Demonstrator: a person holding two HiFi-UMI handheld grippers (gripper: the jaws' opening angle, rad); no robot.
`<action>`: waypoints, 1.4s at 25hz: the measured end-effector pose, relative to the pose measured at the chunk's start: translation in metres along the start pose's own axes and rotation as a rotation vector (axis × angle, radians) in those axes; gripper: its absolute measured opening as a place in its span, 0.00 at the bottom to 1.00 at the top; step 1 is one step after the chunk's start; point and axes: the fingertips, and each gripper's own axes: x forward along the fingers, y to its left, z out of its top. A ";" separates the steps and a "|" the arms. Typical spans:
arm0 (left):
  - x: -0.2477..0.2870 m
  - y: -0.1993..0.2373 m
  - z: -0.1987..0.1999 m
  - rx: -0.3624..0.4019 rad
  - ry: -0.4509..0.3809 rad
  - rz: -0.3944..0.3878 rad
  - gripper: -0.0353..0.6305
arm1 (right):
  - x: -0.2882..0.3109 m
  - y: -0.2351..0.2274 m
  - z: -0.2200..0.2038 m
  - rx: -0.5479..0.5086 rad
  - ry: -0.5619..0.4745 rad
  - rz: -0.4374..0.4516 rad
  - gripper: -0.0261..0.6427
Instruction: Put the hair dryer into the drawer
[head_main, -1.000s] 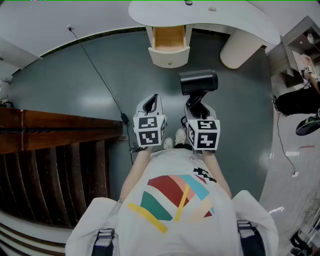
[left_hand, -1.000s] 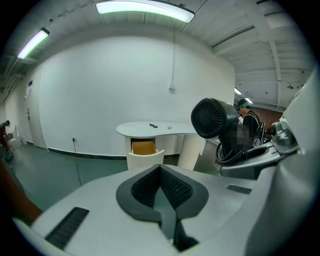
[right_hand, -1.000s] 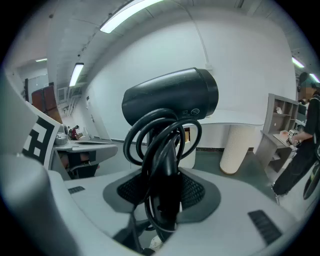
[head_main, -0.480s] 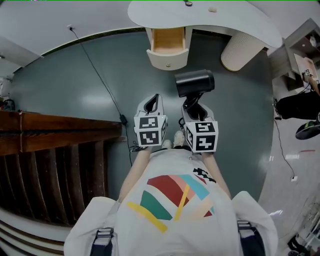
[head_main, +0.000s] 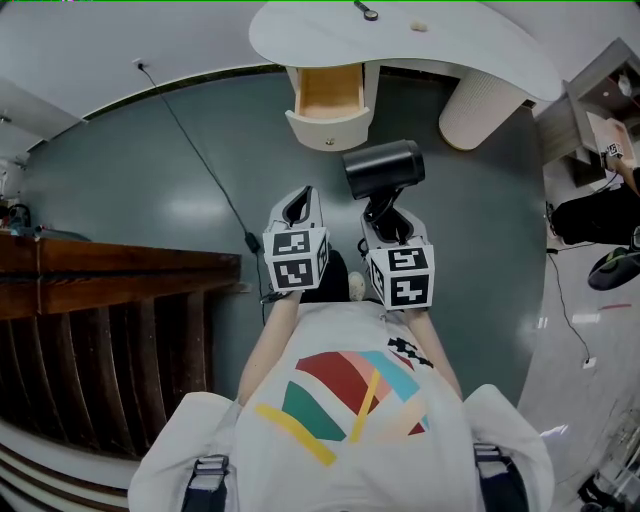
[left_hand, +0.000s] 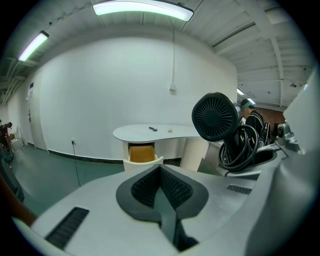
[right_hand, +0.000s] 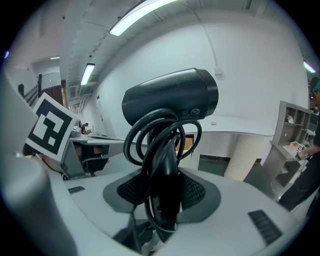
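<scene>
A black hair dryer (head_main: 383, 168) with its cord coiled round the handle stands upright in my right gripper (head_main: 388, 214), which is shut on the handle. In the right gripper view the dryer's barrel (right_hand: 170, 97) fills the middle above the pads (right_hand: 192, 192). My left gripper (head_main: 299, 208) hangs beside it to the left, shut and empty; its pads (left_hand: 150, 185) meet at the tip. Ahead, an open drawer (head_main: 327, 95) with a wooden inside sticks out from under a white desk (head_main: 470, 40). From the left gripper view I also see the drawer (left_hand: 142, 154) and the dryer (left_hand: 215, 117).
A ribbed white column (head_main: 475, 95) holds up the desk right of the drawer. A black cable (head_main: 195, 150) runs across the grey-green floor from a wall socket. Dark wooden furniture (head_main: 100, 290) stands at the left, a shelf (head_main: 600, 95) at the right. Small items (head_main: 365, 12) lie on the desk.
Both grippers have moved forward towards the desk, and the dryer has shifted a little left, closer to the drawer front. The grip on the dryer is unchanged.
</scene>
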 end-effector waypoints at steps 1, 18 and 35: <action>0.002 -0.001 0.003 -0.001 -0.002 -0.002 0.08 | 0.000 -0.002 0.000 0.005 0.002 -0.002 0.32; 0.065 0.029 0.032 -0.058 -0.037 -0.023 0.08 | 0.043 -0.040 0.031 0.029 0.006 -0.068 0.32; 0.160 0.069 0.085 -0.015 -0.034 -0.111 0.08 | 0.142 -0.045 0.087 0.045 0.020 -0.086 0.32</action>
